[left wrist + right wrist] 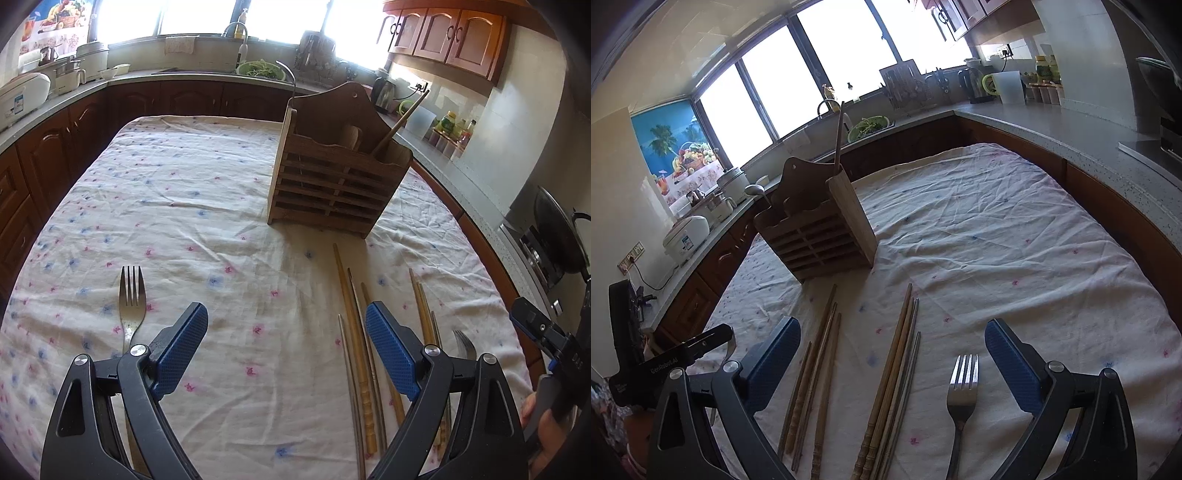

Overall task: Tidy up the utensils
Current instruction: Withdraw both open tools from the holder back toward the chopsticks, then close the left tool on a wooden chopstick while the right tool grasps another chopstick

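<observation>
Steel fork (961, 391), tines toward holder (816, 236)

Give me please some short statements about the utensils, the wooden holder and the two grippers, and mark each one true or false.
1. The left gripper holds a fork. False: it is open and holds nothing.
2. Loose chopsticks lie flat on the tablecloth. True.
3. The wooden holder lies on its side. False: it stands upright.
4. A fork lies between the fingers of the open right gripper. True.
5. Every utensil is already in the holder. False: another fork and the chopsticks lie outside it.
</observation>
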Demonstrator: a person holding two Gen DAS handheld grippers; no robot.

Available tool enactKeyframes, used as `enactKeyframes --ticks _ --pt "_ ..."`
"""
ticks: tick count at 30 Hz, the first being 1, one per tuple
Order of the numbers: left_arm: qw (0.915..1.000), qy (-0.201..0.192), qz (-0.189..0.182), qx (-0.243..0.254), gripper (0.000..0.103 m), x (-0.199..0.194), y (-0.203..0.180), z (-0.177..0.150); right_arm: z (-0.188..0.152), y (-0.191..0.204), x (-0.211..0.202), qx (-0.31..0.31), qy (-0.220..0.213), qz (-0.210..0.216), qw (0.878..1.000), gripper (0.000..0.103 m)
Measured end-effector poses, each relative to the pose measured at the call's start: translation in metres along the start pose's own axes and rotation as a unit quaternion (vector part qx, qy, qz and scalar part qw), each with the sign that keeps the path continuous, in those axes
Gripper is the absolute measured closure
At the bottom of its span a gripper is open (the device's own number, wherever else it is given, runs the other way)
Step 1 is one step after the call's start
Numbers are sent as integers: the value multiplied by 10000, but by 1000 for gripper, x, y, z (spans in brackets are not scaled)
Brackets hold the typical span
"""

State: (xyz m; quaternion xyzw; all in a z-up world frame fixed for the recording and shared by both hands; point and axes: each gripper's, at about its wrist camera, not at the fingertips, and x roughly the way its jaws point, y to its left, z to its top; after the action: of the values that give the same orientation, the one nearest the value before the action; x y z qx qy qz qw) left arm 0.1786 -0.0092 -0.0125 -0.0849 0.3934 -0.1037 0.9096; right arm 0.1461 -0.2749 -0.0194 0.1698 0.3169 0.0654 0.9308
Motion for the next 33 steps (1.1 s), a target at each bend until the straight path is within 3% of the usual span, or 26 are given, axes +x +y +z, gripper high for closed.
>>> enactKeyframes --ticks 10,13,15,18,21,26,33 --pt "9992 257 29 312 14 28 -16 12 10 2 24 -174 177 -47 9997 5" --pt "9988 329 -36 363 16 38 -20 18 15 5 36 -294 299 -121 9990 23" --pt "9984 396 -124 387 27 46 -24 24 18 5 48 -315 451 -81 9985 39" --pt "9978 475 -256 389 37 60 -28 34 23 5 68 -376 667 -65 9970 52" --pt "9962 641 -336 478 49 78 -36 44 27 4 87 -373 875 -10 9955 62" --pt "9930 888 -319 706 55 106 -50 56 32 1 115 -458 1158 -113 9922 71" --pt "9880 1204 -264 930 72 142 -60 60 29 -2 148 -620 1574 -275 9852 84"
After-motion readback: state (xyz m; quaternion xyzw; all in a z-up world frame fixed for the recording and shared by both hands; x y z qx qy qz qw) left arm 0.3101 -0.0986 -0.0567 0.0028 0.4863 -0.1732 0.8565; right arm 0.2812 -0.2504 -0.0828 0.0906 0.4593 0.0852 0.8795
